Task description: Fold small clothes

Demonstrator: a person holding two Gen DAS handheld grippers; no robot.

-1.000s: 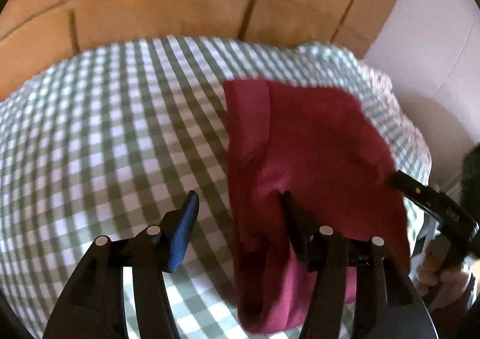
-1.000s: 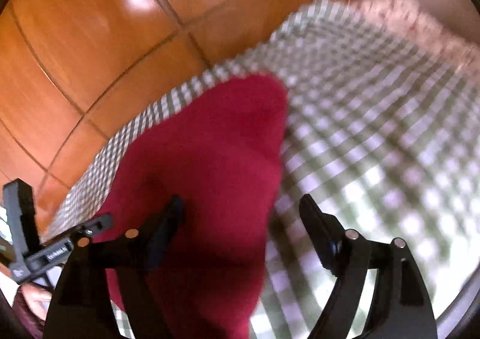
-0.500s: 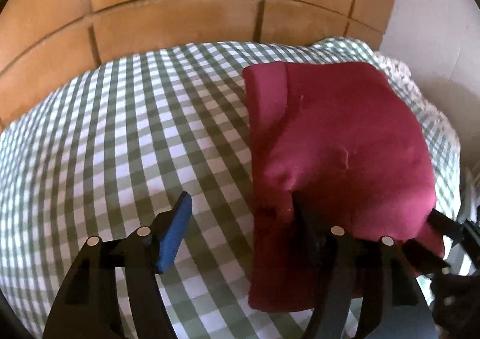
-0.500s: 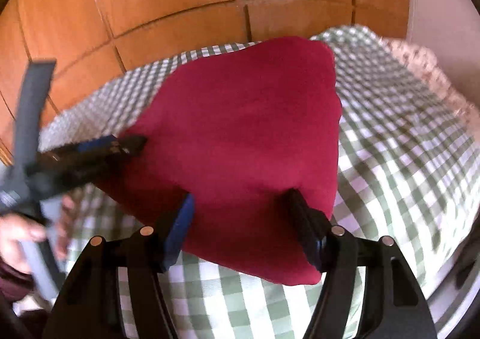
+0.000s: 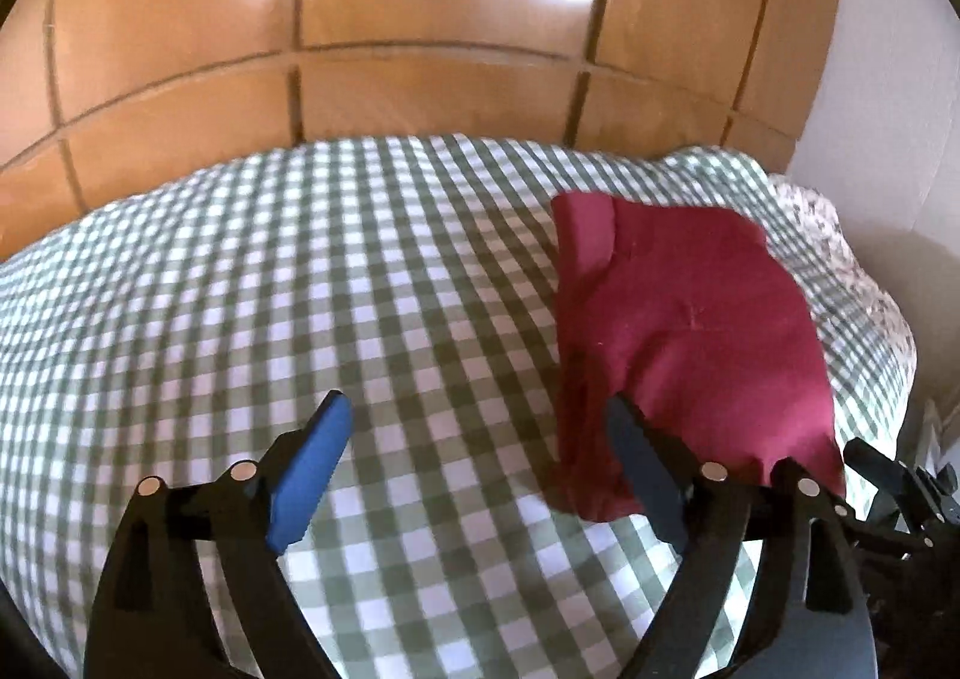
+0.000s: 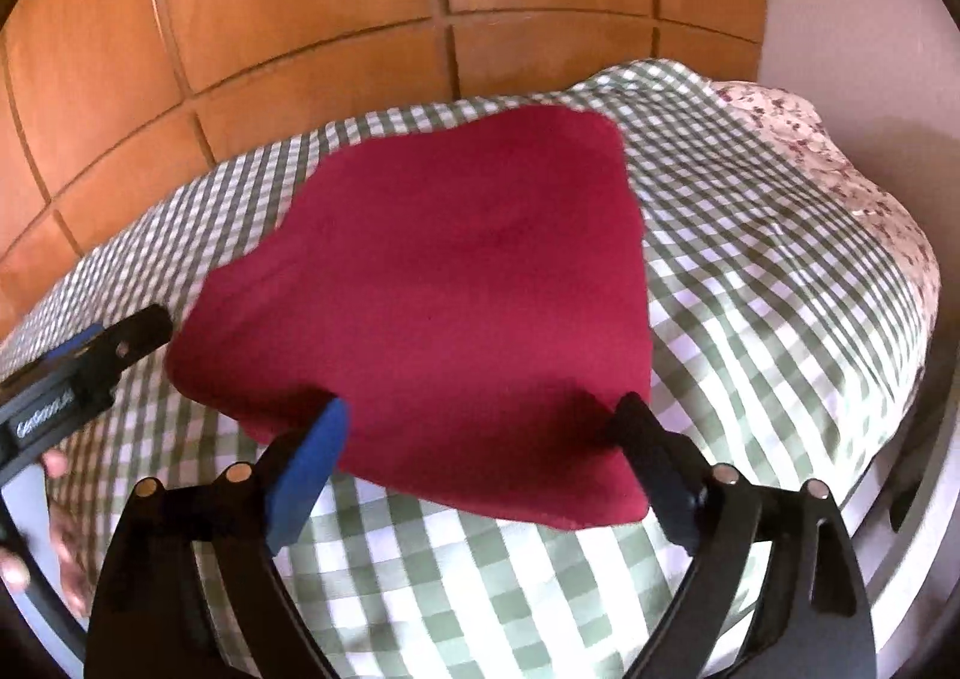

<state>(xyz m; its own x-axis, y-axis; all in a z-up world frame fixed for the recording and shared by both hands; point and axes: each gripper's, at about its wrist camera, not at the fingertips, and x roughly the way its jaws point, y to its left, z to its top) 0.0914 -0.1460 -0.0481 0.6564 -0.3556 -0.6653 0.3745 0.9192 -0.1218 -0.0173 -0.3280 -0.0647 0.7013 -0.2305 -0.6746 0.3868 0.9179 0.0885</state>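
Observation:
A dark red garment (image 5: 690, 331) lies folded on the green-and-white checked bedcover (image 5: 240, 289), on its right half. My left gripper (image 5: 477, 427) hovers by the garment's near left corner with its jaws opening. Only checked cloth shows between them, and its right finger overlaps the garment's edge. In the right wrist view the red garment (image 6: 456, 289) fills the middle. My right gripper (image 6: 480, 415) stands over its near edge, jaws opening wide. That edge lies between the fingers, and the pads do not press it. The left gripper (image 6: 90, 355) shows at the left edge there.
Wooden wardrobe panels (image 5: 420, 18) rise behind the bed. A white wall (image 5: 888, 108) and floral bedding (image 5: 840, 241) bound the right side. A person's hand (image 6: 60, 529) holds the left tool. The bedcover (image 6: 750, 289) continues right of the garment.
The left gripper let go of the garment, widened and drew back to the left. The right gripper's jaws spread too. The garment now lies flat and folded on the bed.

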